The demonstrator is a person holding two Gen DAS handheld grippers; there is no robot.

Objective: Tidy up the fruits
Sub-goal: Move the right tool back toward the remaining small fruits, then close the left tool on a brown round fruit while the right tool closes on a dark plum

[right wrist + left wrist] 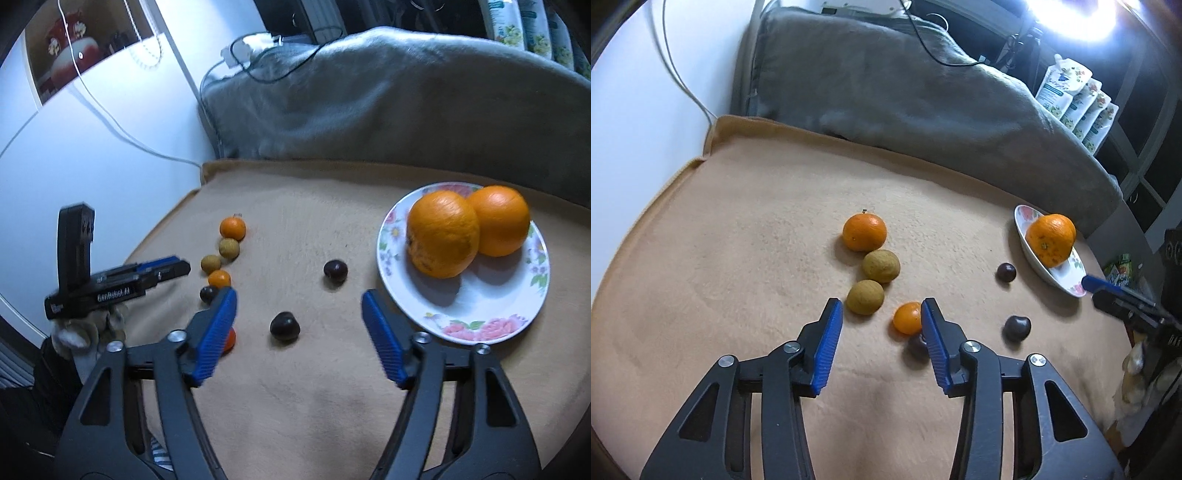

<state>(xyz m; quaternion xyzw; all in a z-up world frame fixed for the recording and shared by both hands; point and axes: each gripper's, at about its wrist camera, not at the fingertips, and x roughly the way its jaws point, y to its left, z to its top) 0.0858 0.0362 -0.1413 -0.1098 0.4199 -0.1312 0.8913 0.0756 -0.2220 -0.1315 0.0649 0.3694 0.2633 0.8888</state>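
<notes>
I hold both tongs, left and right, spread and empty over loose fruit, right straddling a plum bound for the plate holding oranges.

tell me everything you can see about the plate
The plate is round, shallow and white, glossy like ceramic, with pink flowers and green leaves printed around its rim. It sits flat on the tan blanket, near its right edge. Two oranges rest on it, touching each other. No gripper touches it.
</notes>
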